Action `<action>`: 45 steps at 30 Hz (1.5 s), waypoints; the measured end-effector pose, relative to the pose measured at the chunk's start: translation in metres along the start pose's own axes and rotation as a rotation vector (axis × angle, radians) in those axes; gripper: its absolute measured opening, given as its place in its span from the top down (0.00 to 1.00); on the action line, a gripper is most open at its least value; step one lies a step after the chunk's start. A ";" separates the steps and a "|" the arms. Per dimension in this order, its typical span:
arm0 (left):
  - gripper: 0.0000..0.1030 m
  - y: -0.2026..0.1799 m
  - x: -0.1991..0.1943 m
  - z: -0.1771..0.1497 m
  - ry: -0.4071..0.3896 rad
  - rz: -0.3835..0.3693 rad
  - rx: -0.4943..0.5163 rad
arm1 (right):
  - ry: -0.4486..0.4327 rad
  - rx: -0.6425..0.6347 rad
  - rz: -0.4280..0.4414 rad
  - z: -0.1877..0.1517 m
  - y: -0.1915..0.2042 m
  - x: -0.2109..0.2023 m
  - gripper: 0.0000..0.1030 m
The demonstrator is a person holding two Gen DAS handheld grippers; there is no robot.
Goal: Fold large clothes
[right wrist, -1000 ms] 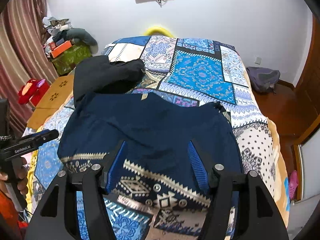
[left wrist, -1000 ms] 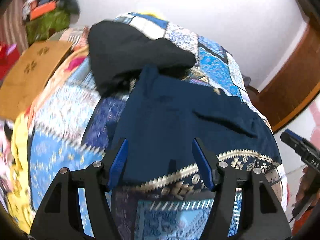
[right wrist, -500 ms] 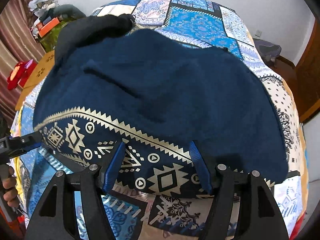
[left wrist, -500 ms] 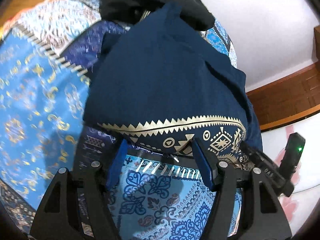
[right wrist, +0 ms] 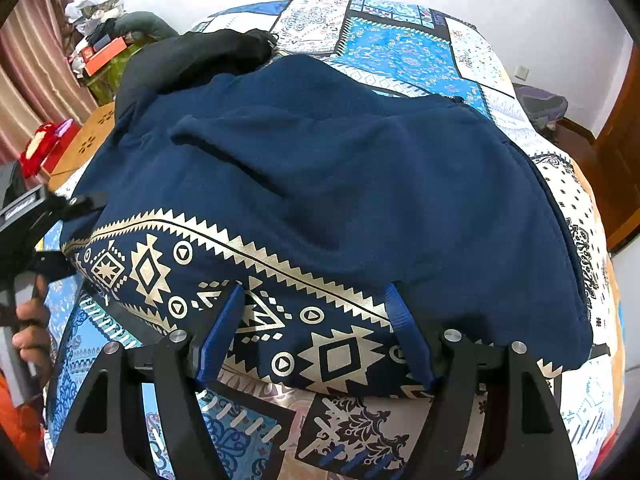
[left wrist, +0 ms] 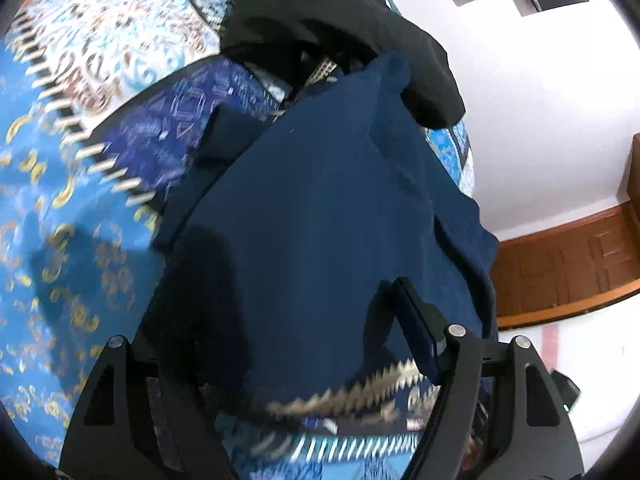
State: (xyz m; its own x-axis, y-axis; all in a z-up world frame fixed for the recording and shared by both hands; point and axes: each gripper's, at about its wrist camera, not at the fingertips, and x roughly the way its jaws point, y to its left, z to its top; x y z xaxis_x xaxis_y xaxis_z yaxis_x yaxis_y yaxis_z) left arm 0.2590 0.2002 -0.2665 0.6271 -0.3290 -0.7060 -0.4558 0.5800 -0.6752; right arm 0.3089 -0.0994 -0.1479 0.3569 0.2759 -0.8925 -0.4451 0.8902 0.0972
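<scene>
Right hand-held gripper point(right wrist: 316, 332) spread open astride the navy garment's point(right wrist: 340, 184) patterned hem; left hand-held gripper's point(left wrist: 280, 344) state unclear.

Navy garment point(right wrist: 360, 168), gold geometric hem band; blue patchwork bedspread point(right wrist: 400, 48); black garment point(left wrist: 340, 20).
</scene>
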 end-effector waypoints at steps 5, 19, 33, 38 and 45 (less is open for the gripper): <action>0.47 -0.022 0.011 -0.002 -0.085 0.110 0.029 | 0.004 0.009 0.005 0.001 -0.001 -0.001 0.32; 0.87 -0.111 -0.067 -0.039 -0.363 0.187 0.360 | -0.051 0.035 0.079 0.034 0.019 -0.042 0.32; 0.88 -0.113 -0.167 -0.053 -0.520 0.258 0.456 | 0.211 0.026 0.450 0.016 0.138 0.045 0.29; 0.88 -0.118 -0.157 -0.051 -0.504 0.267 0.469 | 0.224 -0.005 0.445 0.021 0.132 0.039 0.28; 0.88 -0.184 -0.120 -0.080 -0.457 0.169 0.649 | 0.023 -0.012 0.218 0.010 0.053 -0.013 0.28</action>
State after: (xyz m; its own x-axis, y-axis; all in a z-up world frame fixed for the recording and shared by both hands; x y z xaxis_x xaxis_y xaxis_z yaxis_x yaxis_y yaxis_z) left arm 0.2167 0.0732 -0.0748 0.8425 0.0571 -0.5356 -0.1984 0.9574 -0.2100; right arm 0.2889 -0.0524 -0.1267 0.2321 0.4529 -0.8608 -0.5195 0.8059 0.2839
